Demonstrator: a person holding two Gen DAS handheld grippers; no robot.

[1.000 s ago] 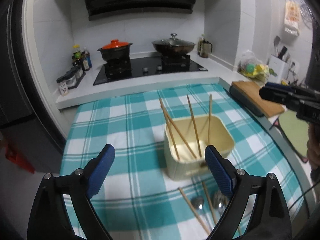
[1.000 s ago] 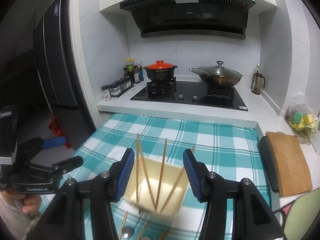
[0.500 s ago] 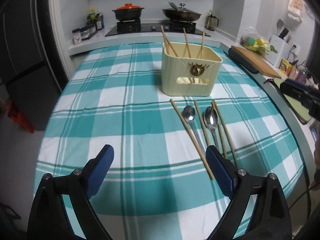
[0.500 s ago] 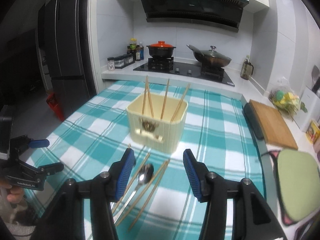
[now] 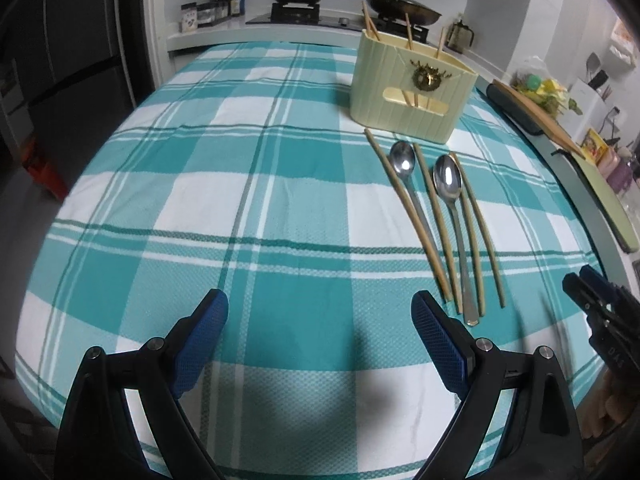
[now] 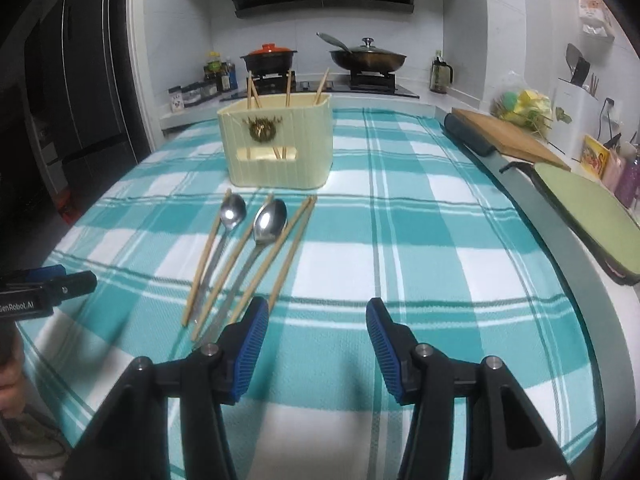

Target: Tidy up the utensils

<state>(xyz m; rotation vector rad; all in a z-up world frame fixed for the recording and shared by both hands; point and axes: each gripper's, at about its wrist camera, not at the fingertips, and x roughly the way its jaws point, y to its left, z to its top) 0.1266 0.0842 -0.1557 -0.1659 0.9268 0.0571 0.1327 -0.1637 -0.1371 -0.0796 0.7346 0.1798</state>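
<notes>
**Teal check cloth, loose utensils ahead of two spread tools**

Teal-and-white woven cloth (image 5: 200, 208) covers the desk. On it, just in front of a ribbed cream holder (image 6: 276, 148), lie four slim wooden chopsticks (image 6: 290, 250) and two polished steel spoons (image 6: 270, 222), bowls toward the holder, handles toward the onlooker's side. More chopsticks stand tilted inside the holder.

Both tools hover over bare cloth, pinching nothing. The left tool (image 5: 320, 338) has its ridged blue pads spread wide; the utensils lie ahead and to its right, the nearest spoon handle ending just beyond its right pad. The right tool (image 6: 314, 344) is spread about halfway; the utensil ends lie just beside and ahead of its left pad (image 6: 250, 344).
</notes>
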